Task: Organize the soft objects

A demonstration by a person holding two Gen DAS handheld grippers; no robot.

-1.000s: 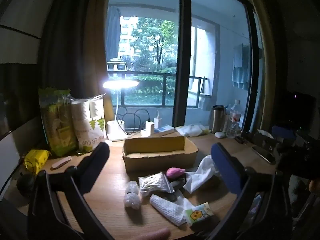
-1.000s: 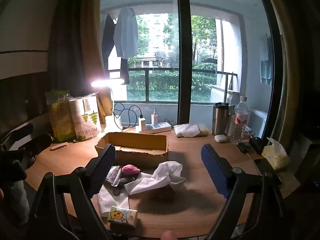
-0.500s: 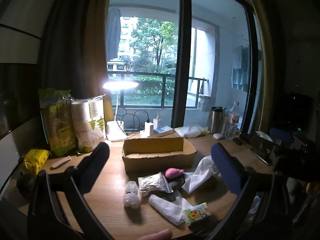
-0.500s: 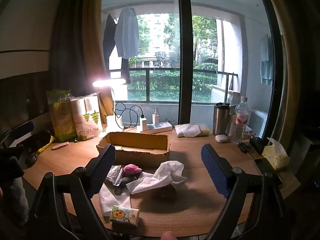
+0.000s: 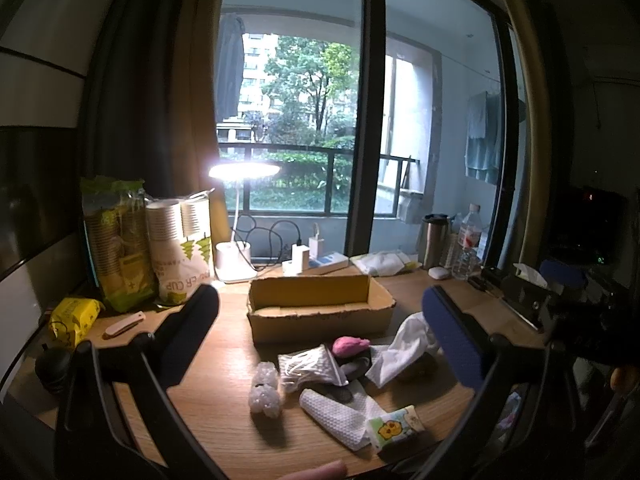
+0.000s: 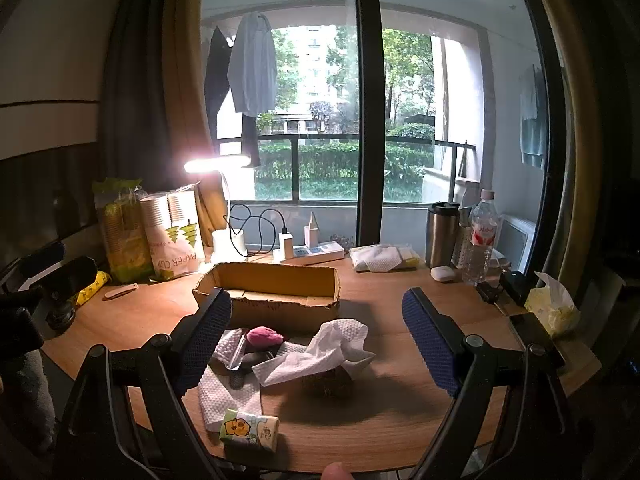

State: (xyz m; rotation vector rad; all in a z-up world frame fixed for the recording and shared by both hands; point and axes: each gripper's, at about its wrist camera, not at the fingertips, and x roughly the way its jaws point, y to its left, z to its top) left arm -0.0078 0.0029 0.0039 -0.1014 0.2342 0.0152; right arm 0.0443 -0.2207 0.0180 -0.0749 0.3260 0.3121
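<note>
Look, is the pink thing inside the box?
No, the pink thing lies on the table in front of the box, among the tissues.

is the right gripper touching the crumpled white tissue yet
Apart. The right wrist view shows the open right gripper raised, the crumpled white tissue lying untouched on the table between its fingers.

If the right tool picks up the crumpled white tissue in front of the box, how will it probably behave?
The tissue looks thin and crumpled, so it is probably very light and floppy, and would hang down. It seems to lie over a dark object, so lifting may uncover it. The right tool is open and not touching it.
</note>
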